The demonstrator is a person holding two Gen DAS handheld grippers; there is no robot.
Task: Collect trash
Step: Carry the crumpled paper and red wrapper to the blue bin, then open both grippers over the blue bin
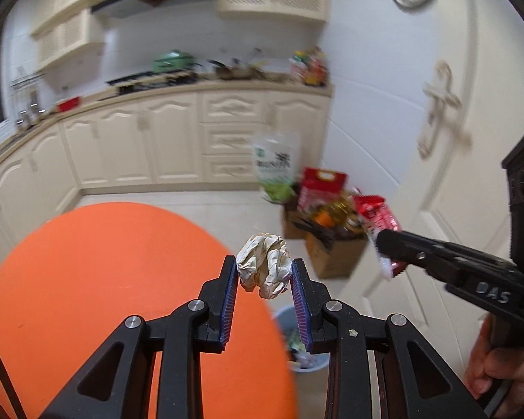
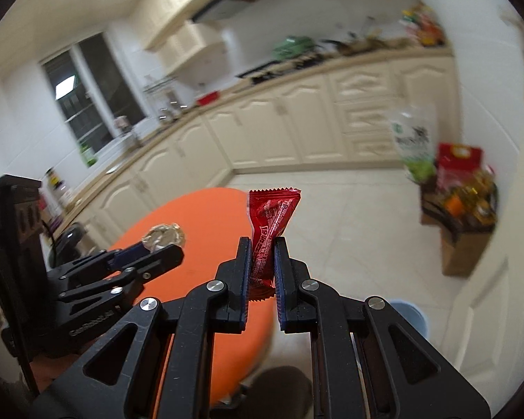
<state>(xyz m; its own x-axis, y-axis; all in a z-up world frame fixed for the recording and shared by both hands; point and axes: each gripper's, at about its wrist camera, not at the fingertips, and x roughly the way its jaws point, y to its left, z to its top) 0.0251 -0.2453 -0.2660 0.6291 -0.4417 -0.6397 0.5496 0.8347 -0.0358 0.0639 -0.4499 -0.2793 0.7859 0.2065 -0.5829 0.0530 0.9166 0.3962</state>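
Trash is in both our grippers, off the orange surface (image 1: 97,279) and carried in the air. Our left gripper (image 1: 263,274) is clamped on a crumpled paper ball (image 1: 263,265), the pads pressing its sides near the tips, so the soft wad stays put without being crushed flat. Our right gripper (image 2: 262,262) is closed tight on a red wrapper (image 2: 270,223), pinching its lower half so the top stands free above the fingers; a thin foil needs a full squeeze.

We take the blue bin (image 1: 305,345) as our landmark. It stands on the floor just beside the surface's edge, with scraps already inside. The paper ball hangs above the bin; the wrapper is off to the right of it, nearer the white door (image 1: 419,181). We judge both loads ready to drop there.
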